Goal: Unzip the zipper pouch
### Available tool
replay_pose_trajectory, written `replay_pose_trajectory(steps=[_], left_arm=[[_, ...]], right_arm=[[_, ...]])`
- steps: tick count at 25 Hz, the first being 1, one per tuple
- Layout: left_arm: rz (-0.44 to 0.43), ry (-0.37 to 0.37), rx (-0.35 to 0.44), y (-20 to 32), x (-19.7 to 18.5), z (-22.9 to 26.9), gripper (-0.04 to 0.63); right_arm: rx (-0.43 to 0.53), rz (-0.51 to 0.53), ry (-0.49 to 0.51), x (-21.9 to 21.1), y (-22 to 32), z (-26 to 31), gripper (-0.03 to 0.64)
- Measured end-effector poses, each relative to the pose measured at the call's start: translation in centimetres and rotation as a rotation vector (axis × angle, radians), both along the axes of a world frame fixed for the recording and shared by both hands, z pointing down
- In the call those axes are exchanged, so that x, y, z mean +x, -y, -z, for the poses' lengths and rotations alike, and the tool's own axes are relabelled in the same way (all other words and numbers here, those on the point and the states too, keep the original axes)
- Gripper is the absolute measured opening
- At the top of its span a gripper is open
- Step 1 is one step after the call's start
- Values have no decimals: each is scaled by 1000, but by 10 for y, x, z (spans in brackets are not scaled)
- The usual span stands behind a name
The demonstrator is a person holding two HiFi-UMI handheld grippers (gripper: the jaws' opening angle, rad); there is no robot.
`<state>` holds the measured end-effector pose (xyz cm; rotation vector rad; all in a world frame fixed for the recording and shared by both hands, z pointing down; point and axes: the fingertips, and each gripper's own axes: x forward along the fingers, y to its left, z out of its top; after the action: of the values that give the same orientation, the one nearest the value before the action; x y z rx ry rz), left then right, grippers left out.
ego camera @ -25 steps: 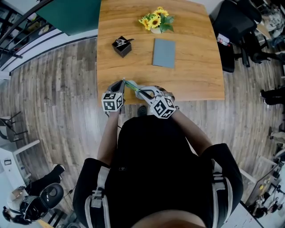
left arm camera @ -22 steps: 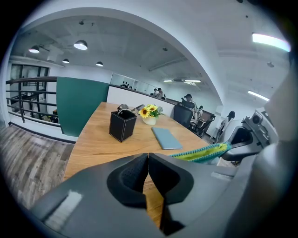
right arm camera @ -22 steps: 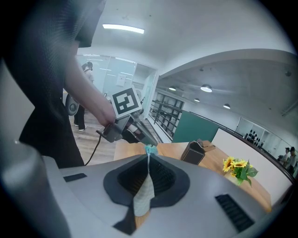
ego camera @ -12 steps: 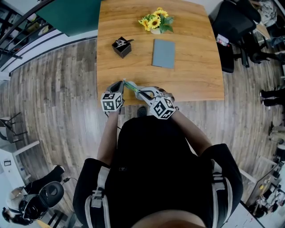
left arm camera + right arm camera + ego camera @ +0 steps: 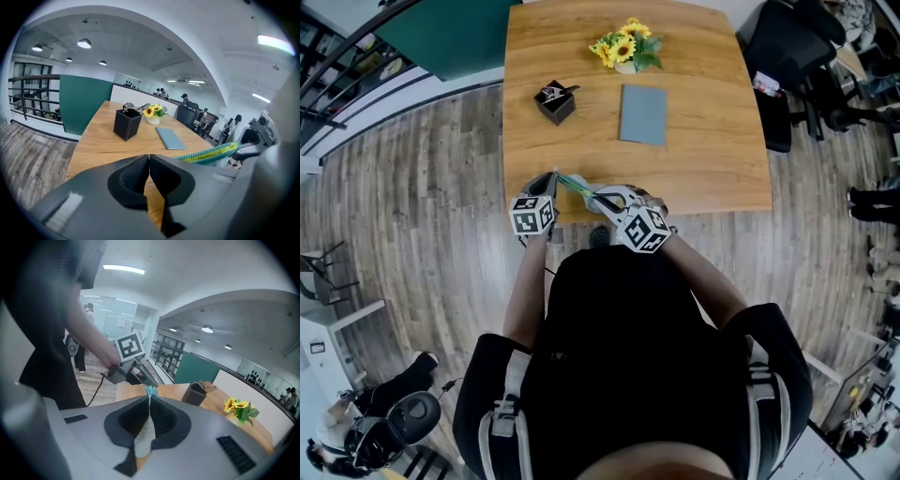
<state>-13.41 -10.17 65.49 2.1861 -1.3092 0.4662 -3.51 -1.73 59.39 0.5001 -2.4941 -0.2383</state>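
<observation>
The zipper pouch, a teal and yellow-green strip, hangs stretched between my two grippers over the near edge of the wooden table. My left gripper is shut at the pouch's teal end; the left gripper view shows its pads meeting, with the pouch running off to the right behind one jaw. My right gripper is shut on the other end. In the right gripper view the pouch stands edge-on between the right gripper's pads and reaches the left gripper. The zip pull cannot be made out.
Further back on the table stand a black pen holder, a grey-blue notebook and a small pot of sunflowers. Black office chairs crowd the table's right side. Wood-plank floor lies to the left.
</observation>
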Motion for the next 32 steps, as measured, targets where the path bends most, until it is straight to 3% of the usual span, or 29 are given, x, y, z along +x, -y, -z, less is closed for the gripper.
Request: replay_pose_trajectory(steps=[32], left_arm=[[1, 40, -9, 6, -3, -6, 5]], right_arm=[[5, -32, 9, 14, -2, 2, 12]])
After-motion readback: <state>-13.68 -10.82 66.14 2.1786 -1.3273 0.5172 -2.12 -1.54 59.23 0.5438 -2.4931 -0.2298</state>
